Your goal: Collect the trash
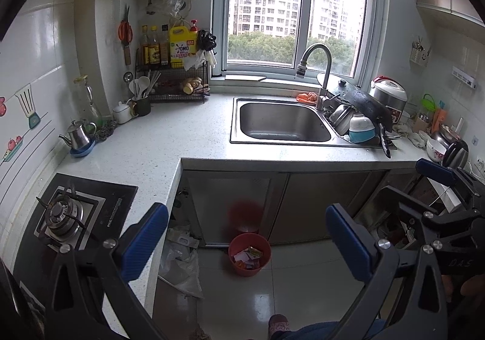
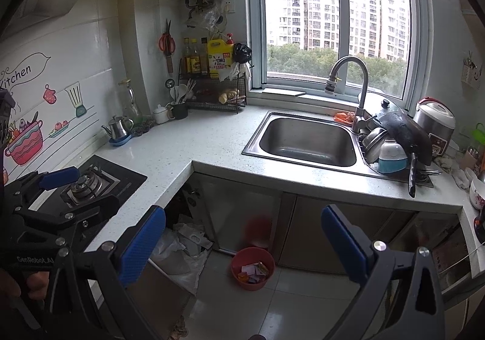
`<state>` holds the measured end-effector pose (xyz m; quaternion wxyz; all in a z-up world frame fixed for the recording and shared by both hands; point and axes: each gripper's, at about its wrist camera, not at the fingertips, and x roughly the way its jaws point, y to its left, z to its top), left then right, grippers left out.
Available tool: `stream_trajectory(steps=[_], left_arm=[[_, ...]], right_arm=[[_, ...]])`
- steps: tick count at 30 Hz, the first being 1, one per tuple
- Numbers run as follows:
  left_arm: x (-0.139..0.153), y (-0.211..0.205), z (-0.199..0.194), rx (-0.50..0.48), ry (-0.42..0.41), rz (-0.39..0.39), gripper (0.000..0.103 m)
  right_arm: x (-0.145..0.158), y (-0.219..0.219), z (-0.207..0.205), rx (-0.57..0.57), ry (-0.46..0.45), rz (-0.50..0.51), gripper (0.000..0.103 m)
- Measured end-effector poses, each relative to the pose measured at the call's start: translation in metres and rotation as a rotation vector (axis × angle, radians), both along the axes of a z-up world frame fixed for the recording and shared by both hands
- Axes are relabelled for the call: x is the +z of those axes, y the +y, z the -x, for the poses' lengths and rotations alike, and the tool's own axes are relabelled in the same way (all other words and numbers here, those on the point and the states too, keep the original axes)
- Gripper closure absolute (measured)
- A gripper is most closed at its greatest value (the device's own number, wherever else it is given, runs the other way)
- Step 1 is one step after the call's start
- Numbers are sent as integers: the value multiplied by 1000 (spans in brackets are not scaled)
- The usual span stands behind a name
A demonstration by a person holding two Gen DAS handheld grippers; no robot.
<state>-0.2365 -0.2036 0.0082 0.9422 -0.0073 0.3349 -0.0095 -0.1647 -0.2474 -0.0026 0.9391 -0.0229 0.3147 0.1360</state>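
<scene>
You hold each hand-held gripper, left [image 1: 247,244] and right [image 2: 244,244], jaws apart and empty, above the worktop [image 1: 169,140]. Below, the red bin [image 1: 249,253] on the floor holds what looks like wrappers, ready for more.

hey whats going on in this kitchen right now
A person stands in the kitchen holding a two-finger gripper in each hand, both raised above the floor. The left gripper and right gripper are both open and hold nothing. Below them, on the tiled floor in front of the sink cabinet, sits a red bin with wrappers and paper scraps already in it. Crumpled plastic bags lie by the open cabinet to its left. The sink basin looks empty, with dishes piled beside it.
</scene>
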Motion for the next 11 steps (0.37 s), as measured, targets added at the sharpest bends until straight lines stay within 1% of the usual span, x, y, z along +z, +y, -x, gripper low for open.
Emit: stream_trajectory(steps=[7,11], left_arm=[[-1,-1,1,-9,6,-10,0],[-2,0,1,-13,12,4,0]], right_arm=[[0,0,0,-2,3,-6,1],[0,3,2,-3,5,-9,1]])
